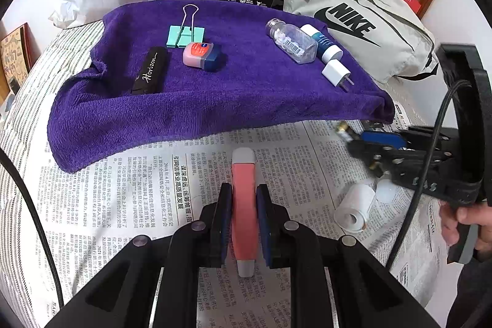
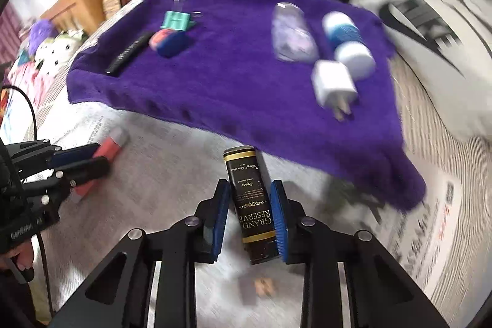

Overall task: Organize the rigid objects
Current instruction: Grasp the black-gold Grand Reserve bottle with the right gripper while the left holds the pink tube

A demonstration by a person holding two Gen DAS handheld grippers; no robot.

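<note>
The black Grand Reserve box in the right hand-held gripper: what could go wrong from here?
1. The black box sits tilted in the right hand-held gripper, with a visible gap at the left pad, so it may slip or twist.
2. The right wrist view is motion-blurred; a fast move toward the purple towel could knock the white charger plug near its edge.

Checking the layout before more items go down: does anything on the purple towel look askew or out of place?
Mostly tidy. The clear bottle lies on its side with no cap. The purple towel is rumpled at its left edge.
</note>
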